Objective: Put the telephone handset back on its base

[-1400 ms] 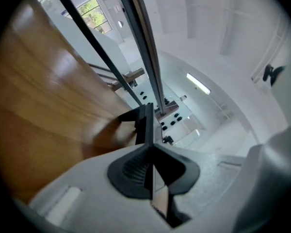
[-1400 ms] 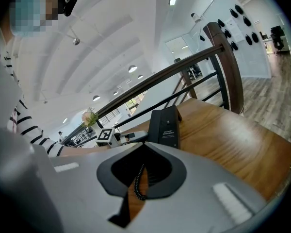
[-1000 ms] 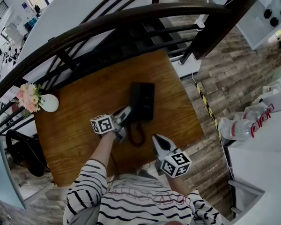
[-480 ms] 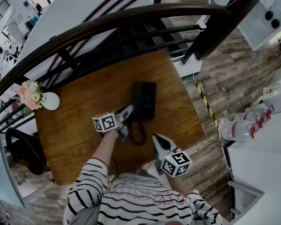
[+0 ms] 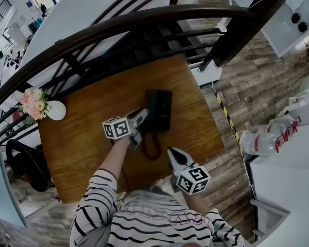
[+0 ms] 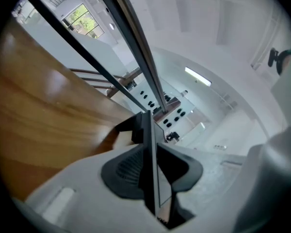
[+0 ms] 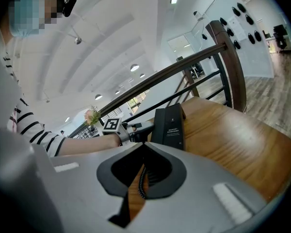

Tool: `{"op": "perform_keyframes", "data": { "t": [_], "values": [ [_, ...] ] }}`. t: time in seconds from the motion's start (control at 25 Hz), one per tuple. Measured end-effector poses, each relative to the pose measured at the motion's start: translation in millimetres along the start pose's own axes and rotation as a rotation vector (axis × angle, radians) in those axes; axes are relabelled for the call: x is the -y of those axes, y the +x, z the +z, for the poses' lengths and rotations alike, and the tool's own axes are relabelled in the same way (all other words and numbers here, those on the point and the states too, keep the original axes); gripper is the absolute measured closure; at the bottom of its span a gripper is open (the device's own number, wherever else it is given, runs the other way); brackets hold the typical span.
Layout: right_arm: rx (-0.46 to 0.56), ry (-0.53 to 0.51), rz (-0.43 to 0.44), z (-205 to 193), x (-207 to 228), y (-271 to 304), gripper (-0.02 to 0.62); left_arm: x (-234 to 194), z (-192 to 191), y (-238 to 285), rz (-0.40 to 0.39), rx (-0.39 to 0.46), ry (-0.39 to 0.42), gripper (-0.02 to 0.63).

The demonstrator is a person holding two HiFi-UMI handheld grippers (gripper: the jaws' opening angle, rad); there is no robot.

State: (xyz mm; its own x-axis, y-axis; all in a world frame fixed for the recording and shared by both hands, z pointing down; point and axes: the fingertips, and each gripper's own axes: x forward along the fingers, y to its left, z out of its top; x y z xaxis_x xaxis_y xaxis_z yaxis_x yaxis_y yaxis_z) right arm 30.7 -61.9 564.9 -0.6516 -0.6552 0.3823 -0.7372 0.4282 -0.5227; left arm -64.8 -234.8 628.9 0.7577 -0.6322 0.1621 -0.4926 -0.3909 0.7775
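I am reaching my left gripper (image 5: 142, 118) almost level across the brown wooden counter (image 5: 87, 138), its fingers just now opening around the slim black telephone handset (image 5: 151, 109) resting on its black base (image 5: 164, 109), while my right gripper (image 5: 171, 152) is hovering clenched, empty, nearby.

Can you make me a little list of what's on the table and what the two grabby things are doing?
Table: wooden
Phone: black, in the middle of the table
Handset: at the phone's left side, between the left gripper's jaws
Cord: curly, loops toward the person
Left gripper: jaws have just been opening, handset between them
Right gripper: jaws together, empty, apart from the phone
Vase: white, holds flowers, at the table's left edge
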Motion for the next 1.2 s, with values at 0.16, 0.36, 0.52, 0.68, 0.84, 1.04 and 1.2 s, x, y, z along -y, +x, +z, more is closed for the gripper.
{"op": "perform_keyframes", "data": {
  "t": [0.16,0.36,0.52,0.68,0.84,1.04,1.2],
  "values": [
    [-0.004,0.001,-0.003,-2.0,0.6,0.6,0.595,-8.8,0.8,6.8,0.008,-0.030,0.001,0.525],
    [-0.001,0.004,-0.009,-1.3,2.7,-1.6,0.595,-6.0,1.2,11.6,-0.059,-0.029,-0.069,0.537],
    [-0.005,0.006,-0.008,-2.0,4.0,-1.3,0.595,-5.6,2.5,11.9,-0.127,-0.015,-0.142,0.540],
    [-0.016,0.011,-0.004,-1.8,7.5,-1.1,0.595,-5.9,3.1,16.2,-0.184,-0.009,-0.200,0.541],
    [-0.016,0.010,-0.005,-0.1,10.1,0.2,0.595,-10.2,3.0,17.4,-0.193,-0.009,-0.218,0.540],
    [-0.016,0.006,0.001,1.3,10.7,3.6,0.595,-14.2,2.6,19.1,-0.151,-0.009,-0.206,0.535],
    [-0.010,0.004,0.007,4.0,7.9,4.3,0.595,-11.1,2.7,18.1,-0.121,-0.015,-0.155,0.508]
  ]
}}
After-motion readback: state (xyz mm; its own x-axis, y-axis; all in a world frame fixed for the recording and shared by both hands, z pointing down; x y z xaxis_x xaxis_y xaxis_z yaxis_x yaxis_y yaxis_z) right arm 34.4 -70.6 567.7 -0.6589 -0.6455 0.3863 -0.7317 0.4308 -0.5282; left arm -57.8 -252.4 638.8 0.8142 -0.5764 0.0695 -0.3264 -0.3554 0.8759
